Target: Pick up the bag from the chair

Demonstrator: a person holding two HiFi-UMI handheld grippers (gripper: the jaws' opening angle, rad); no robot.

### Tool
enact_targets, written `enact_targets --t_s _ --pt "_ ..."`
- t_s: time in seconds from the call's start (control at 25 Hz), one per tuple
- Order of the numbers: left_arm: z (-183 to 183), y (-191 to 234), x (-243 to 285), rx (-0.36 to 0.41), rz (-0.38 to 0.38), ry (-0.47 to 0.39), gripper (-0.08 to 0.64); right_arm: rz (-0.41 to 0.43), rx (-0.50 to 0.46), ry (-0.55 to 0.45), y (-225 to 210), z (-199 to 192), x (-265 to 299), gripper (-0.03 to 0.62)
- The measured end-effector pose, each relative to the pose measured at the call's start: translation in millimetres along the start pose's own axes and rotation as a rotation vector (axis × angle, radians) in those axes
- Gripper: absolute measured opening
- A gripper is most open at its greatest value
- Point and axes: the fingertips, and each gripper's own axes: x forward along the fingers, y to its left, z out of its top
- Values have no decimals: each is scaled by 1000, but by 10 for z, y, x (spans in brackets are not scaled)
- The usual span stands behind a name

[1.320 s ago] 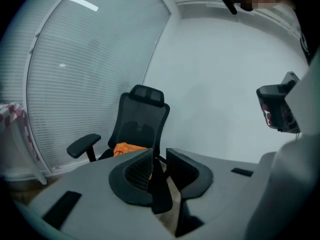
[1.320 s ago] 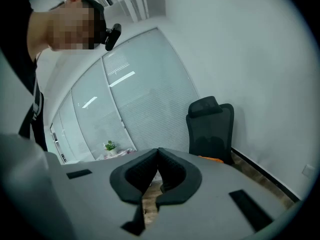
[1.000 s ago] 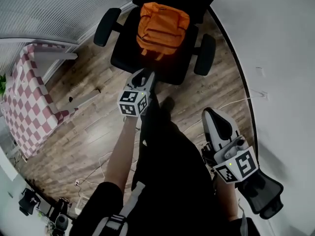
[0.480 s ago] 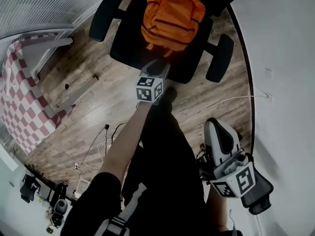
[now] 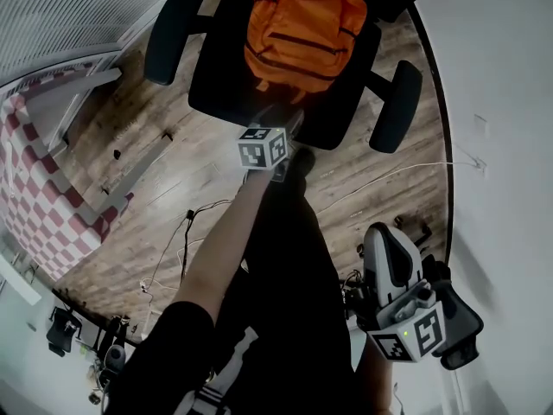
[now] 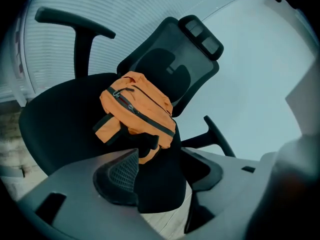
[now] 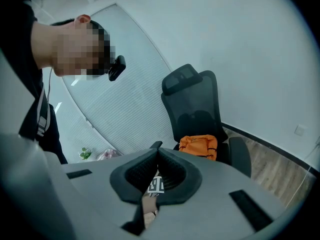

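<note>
An orange backpack (image 5: 302, 24) lies on the seat of a black office chair (image 5: 223, 85), leaning toward the backrest. My left gripper (image 5: 278, 121) is stretched out over the seat's front edge, just short of the bag. In the left gripper view the jaws stand wide open (image 6: 160, 176) with nothing between them, and the backpack (image 6: 140, 111) sits just beyond them on the chair (image 6: 60, 119). My right gripper (image 5: 386, 232) hangs back at my right side, shut and empty (image 7: 157, 153). It sees the backpack (image 7: 199, 146) and chair (image 7: 192, 99) from a distance.
A table with a red-and-white checked cloth (image 5: 26, 188) stands at the left. A white wall (image 5: 501, 102) runs along the right. Cables (image 5: 181, 240) trail on the wooden floor by my legs. Window blinds (image 5: 78, 7) are behind the chair.
My left gripper has reached forward to the chair seat's front edge, closer to the backpack. The right gripper has dropped lower and further back at my side.
</note>
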Motion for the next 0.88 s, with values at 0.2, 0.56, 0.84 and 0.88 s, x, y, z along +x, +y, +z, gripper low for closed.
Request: enact_targets --t_s 0.2,0.56,0.84,0.88 --pt "39 75 152 -29 -12 -32 258 -18 31 -9 -21 25 112 20" --pt "230 74 141 -17 -16 -118 250 -60 18 0 -53 -12 105 20" --pt "331 58 171 -18 -23 -132 182 -70 -5 26 -34 -113 72 20" --pt "340 65 172 -16 -21 -131 168 -73 -5 28 -32 -117 70 20"
